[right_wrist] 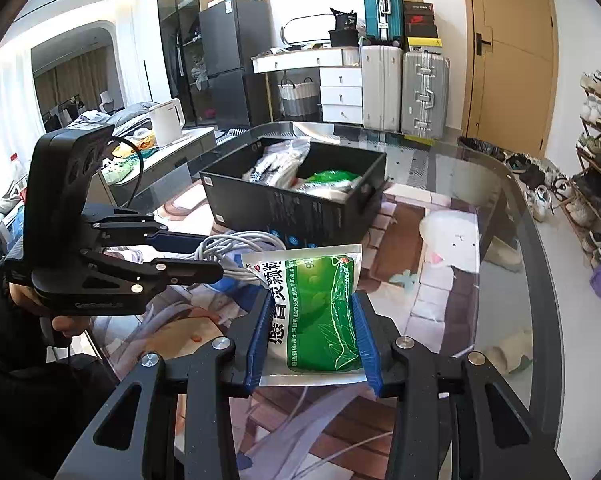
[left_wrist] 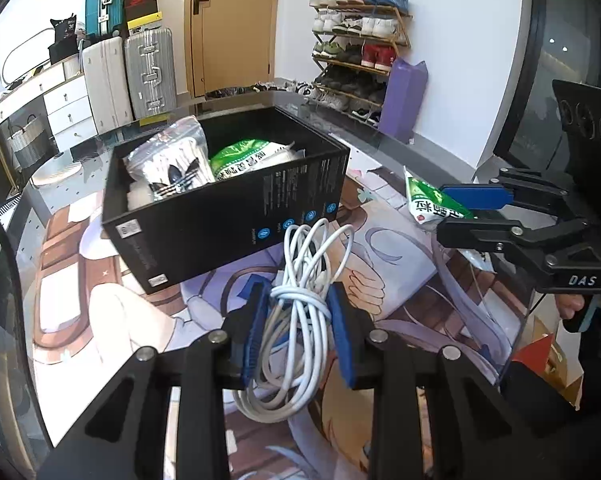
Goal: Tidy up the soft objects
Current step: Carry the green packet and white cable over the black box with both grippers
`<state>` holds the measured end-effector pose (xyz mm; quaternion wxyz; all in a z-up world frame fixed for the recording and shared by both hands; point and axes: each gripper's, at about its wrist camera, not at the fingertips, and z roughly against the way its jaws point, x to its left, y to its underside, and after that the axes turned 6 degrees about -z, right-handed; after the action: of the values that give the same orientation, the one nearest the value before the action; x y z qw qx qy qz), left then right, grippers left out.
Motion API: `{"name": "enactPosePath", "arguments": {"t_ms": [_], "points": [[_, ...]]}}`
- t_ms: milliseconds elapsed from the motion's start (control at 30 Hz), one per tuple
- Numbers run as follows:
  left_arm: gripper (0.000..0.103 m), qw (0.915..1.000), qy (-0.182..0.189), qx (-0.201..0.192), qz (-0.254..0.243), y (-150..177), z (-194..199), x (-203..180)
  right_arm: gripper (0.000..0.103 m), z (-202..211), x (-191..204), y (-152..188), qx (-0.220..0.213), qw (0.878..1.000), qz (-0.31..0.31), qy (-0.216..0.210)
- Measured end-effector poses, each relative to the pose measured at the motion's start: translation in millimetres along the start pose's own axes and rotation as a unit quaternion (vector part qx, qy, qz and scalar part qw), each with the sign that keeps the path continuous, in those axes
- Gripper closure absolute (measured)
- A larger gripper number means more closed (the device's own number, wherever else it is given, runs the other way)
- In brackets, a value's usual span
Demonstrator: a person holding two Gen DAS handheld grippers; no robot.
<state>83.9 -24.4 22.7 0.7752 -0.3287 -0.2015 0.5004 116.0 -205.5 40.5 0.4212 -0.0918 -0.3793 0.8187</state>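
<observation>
the left tongs (left_wrist: 298, 320) are closed on a coiled white cable (left_wrist: 300, 300), its loops pinched between the blue pads and hanging out above and below them, lifted clear of the bench (left_wrist: 404, 240). the right tongs (right_wrist: 312, 328) are clamped on a green-and-white sachet (right_wrist: 316, 312), held flat between the pads, also off the bench. the two tongs sit near each other, just in front of an open black box (left_wrist: 220, 216) that stands on the printed mat (left_wrist: 100, 304) covering the bench. inside the box lie a clear bag of white socks (left_wrist: 172, 160) toward the left and another green sachet (left_wrist: 240, 156) beside it. suitcases (left_wrist: 128, 68) and a shoe rack (left_wrist: 356, 40) stand by the far wall.
</observation>
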Motion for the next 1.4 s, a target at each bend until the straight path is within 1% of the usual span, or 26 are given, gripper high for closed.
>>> {"name": "enactPosePath", "arguments": {"t_ms": [200, 367, 500, 700, 1033, 1400], "points": [[0.074, 0.9998, 0.005, -0.018, 0.010, 5.5, 20.9, 4.2, 0.063, 7.7, 11.8, -5.5, -0.013, 1.000, 0.007, -0.005], [0.074, 0.9988, 0.001, -0.046, 0.014, 3.3, 44.7, 5.7, 0.063, 15.9, 21.4, -12.8, -0.030, 0.999, 0.015, -0.002], [0.074, 0.9973, -0.009, -0.070, 0.019, -2.3, 59.4, 10.5, 0.063, 21.6, 24.3, -22.2, -0.044, 0.999, 0.014, 0.002], [0.074, 0.9943, -0.029, -0.097, 0.035, -17.9, 68.3, 23.7, 0.063, 20.7, 26.2, -38.9, -0.061, 0.998, 0.010, 0.007], [0.074, 0.9886, -0.058, -0.128, 0.054, -42.4, 66.1, 49.7, 0.063, 2.3, 23.5, -65.7, -0.071, 0.997, 0.002, 0.015], [0.073, 0.9853, -0.073, -0.139, 0.067, -61.4, 44.0, 70.2, 0.063, -24.2, 16.6, -88.3, -0.070, 0.997, -0.009, 0.023]]}}
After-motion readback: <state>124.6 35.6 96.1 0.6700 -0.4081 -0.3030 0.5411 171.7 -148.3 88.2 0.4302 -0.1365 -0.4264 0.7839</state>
